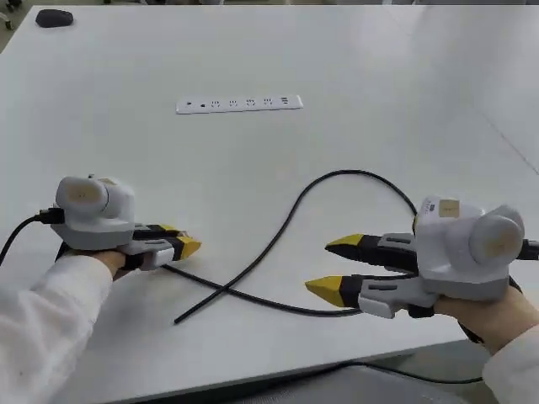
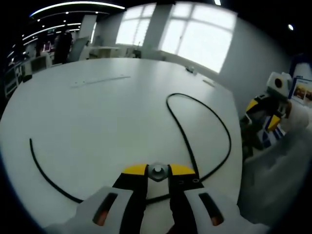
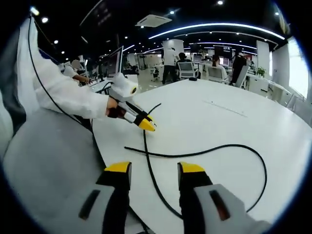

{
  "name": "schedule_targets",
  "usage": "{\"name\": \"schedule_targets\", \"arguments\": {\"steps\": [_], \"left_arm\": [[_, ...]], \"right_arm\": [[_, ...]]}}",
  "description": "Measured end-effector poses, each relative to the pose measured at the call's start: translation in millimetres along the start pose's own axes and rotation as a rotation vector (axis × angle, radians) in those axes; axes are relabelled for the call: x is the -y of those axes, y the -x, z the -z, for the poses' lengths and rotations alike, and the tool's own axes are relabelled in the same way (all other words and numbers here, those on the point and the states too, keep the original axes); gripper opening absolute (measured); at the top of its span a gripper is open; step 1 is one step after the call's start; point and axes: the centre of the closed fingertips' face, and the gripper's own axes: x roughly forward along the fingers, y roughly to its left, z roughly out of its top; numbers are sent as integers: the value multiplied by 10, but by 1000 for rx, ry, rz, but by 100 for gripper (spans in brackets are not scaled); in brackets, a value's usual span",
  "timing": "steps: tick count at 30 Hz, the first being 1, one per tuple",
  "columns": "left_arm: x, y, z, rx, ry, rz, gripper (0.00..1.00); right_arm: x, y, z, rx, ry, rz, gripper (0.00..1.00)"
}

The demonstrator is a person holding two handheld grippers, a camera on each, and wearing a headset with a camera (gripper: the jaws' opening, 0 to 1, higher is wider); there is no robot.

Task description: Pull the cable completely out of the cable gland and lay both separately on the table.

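The left tool (image 1: 189, 247) pinches the cable gland (image 2: 157, 171) and the right tool (image 1: 335, 265) hangs spread near the cable (image 1: 345, 172); extraction looks pending, so the right tool should next grip the cable.

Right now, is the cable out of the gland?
Cannot tell. The thin black cable runs to the shut jaws of the left gripper, pinching the small grey round gland.

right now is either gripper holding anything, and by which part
The left gripper pinches the small grey cable gland by its sides between its tips; the right gripper is open, empty.
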Motion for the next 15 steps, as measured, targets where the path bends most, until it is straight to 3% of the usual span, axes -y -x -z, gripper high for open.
{"name": "schedule_targets", "arguments": {"steps": [9,15], "left_arm": [[-34,-103,159,-27,24,-13,17],[-68,-96,185,-23,36,-23,17]], "right_arm": [[206,182,181,19,-113,108,38],[227,231,184,43,-142,135,38]]}}
